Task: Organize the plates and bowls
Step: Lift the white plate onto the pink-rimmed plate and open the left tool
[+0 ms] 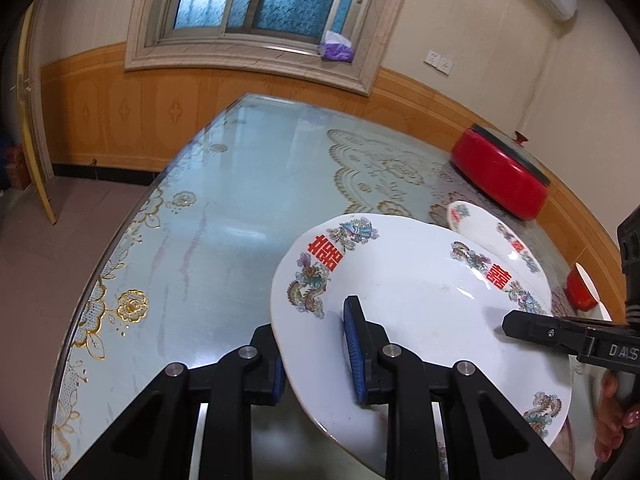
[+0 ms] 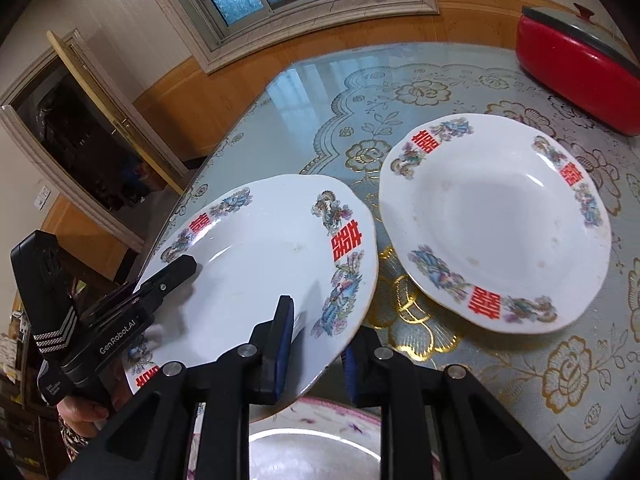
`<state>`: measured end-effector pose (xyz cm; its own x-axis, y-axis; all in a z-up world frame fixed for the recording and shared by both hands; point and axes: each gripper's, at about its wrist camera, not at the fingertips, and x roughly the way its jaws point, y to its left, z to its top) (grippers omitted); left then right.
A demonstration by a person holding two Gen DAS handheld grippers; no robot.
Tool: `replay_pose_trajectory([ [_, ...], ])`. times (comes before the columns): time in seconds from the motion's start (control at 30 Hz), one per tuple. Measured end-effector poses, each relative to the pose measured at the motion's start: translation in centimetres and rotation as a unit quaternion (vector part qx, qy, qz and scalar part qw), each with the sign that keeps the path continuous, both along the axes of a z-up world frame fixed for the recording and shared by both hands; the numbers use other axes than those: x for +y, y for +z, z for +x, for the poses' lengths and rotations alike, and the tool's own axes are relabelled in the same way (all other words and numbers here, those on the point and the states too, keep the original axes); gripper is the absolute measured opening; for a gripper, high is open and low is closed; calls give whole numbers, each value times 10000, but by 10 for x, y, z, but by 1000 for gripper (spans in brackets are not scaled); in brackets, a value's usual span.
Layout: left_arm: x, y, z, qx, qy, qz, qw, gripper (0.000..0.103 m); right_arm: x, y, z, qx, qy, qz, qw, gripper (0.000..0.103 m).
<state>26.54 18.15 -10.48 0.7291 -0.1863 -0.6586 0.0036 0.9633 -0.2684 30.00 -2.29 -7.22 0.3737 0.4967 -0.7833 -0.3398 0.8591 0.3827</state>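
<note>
Plate in the air over the desk, my left tool and right tool each pinching its rim. Second plate rests at two o'clock. Uneven lift could twist it loose.

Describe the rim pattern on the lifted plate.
White plate, red double-happiness characters with multicoloured dragon-and-phoenix motifs; clearest in the right wrist view.

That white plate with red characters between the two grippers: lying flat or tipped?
Tipped. The white plate with red characters is off the glass-topped table, rim between both grippers' fingers.
</note>
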Motion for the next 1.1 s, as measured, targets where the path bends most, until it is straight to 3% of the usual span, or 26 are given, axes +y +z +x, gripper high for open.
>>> replay_pose_trajectory([
  [0.23, -15, 15, -36, -355, -137, 89, 9992, 27, -18, 17, -36, -267, 42, 54, 9996, 21],
  [0.47, -34, 18, -74, -452, -354, 89, 9983, 28, -39, 29, -82, -443, 100, 79, 9989, 21],
  [0.8, -64, 15, -119, -386, -657, 181, 9969, 28, -70, 22, -135, -464, 44, 162, 9988, 21],
  [1.1, -84, -2, -138, -154, -744, 309, 9966, 30, -87, 4, -156, -233, -9, 185, 9996, 22],
])
